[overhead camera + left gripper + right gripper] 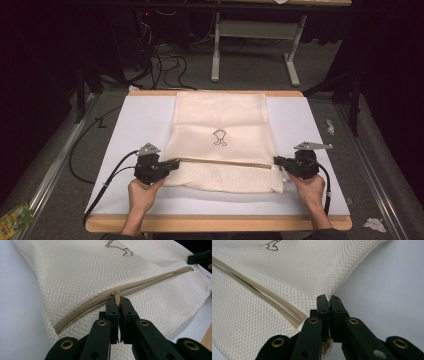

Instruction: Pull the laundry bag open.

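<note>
A cream mesh bag [220, 120] with a small dark emblem [219, 136] lies flat on the white table mat [140, 120]. A tan zipper [225, 162] runs across its near part. My left gripper [175, 164] sits at the bag's left edge; in the left gripper view it [117, 300] is shut on the zipper pull [116, 295], partway along the zipper [155, 280]. My right gripper [276, 160] is at the bag's right edge; in the right gripper view it [329, 298] is shut on the mesh bag's edge [329, 293], beside the zipper's end [294, 315].
The mat lies on a wooden tabletop [215, 223]. Cables [165, 65] and a white table frame [250, 45] stand on the floor beyond. A crumpled scrap [374, 225] and a green packet [14, 219] lie on the floor near the front corners.
</note>
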A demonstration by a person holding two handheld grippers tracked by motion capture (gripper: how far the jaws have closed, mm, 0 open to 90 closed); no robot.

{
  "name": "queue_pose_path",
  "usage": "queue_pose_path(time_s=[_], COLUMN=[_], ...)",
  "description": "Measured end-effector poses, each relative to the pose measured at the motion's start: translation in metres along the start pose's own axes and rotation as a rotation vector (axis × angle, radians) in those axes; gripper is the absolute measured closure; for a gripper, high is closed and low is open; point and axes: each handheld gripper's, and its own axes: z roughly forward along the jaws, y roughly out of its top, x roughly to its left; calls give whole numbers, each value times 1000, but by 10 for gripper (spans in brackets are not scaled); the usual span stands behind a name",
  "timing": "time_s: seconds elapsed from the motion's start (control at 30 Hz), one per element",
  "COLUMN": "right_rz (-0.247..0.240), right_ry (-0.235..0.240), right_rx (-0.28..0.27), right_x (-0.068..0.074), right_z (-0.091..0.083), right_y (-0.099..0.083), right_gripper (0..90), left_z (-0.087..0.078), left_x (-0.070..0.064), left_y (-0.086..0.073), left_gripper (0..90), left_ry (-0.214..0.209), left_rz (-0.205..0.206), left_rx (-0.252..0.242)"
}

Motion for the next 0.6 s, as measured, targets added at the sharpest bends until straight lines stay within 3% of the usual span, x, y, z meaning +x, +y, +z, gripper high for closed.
queue_pose_path(time_s=[0.23,0.33,0.6], right_rz=[5,8,7], right_ry=[-1,-8,-10], right_rx=[3,5,4], right_x=[0,0,0], right_z=[0,0,1], right_y=[1,0,1], right_gripper=[888,888,888], left_z=[0,-5,-10], left_x=[2,7,12], left_y=[-1,-3,-4], left_gripper=[872,872,871], left_ry=[3,-6,5], left_rz=[0,-26,-40], left_rx=[6,-14,-26])
